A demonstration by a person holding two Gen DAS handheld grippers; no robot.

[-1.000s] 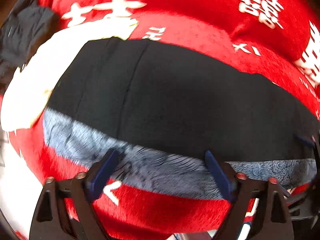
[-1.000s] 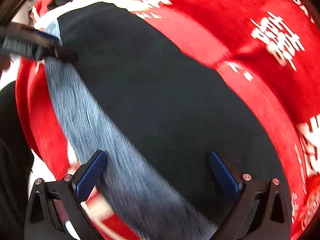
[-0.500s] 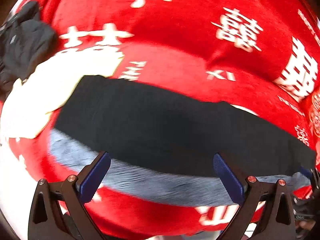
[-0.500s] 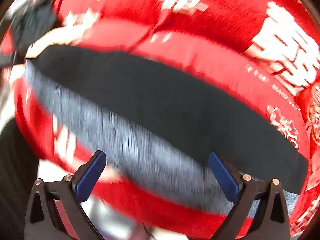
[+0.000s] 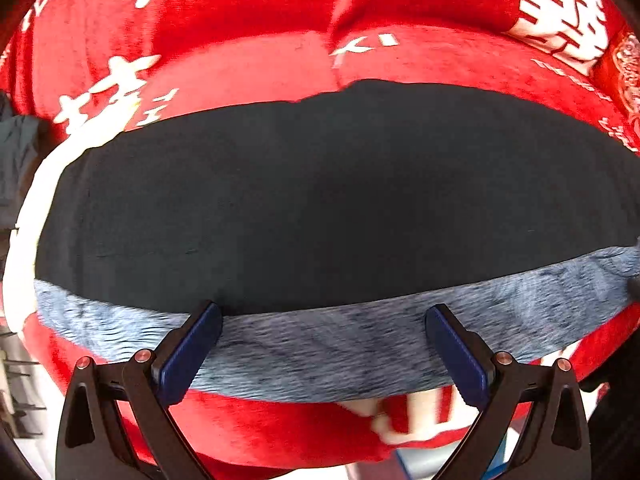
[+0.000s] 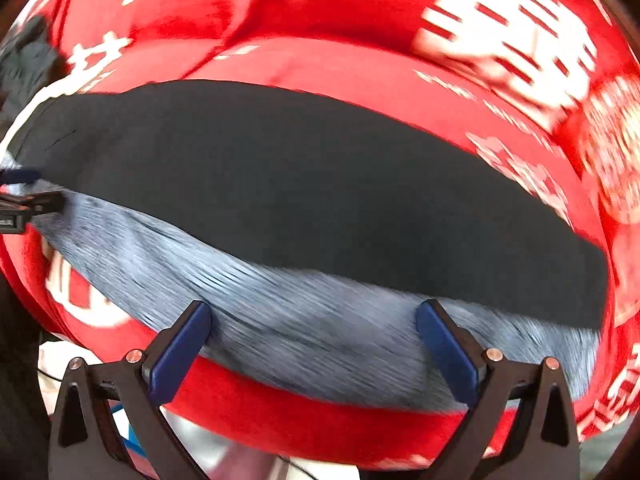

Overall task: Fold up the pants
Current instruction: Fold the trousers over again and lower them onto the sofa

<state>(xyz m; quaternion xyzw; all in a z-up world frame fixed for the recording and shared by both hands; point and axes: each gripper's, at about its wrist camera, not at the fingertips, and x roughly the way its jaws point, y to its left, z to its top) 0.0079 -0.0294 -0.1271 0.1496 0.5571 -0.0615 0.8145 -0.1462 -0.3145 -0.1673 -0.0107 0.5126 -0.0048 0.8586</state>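
Black pants [image 5: 328,200] lie flat in a long band across a red cloth, with a grey-blue heathered strip [image 5: 320,352] along the near edge. My left gripper [image 5: 322,344] is open, its blue pads over the grey strip, holding nothing. In the right wrist view the same pants [image 6: 320,184] and grey strip [image 6: 304,328] run across, and my right gripper [image 6: 314,340] is open over the strip, empty. The left gripper [image 6: 24,200] shows at the far left edge there, near the pants' end.
A red cloth with white characters [image 5: 260,32] covers the surface under the pants. A dark garment [image 5: 16,152] lies at the far left, also in the right wrist view [image 6: 28,64]. A white patch [image 5: 24,232] borders the pants' left end. The cloth's near edge [image 6: 320,432] drops off below.
Both grippers have moved closer to the pants' near edge, so the pants fill more of each view. The pants lie the same way. Both grippers stay open.
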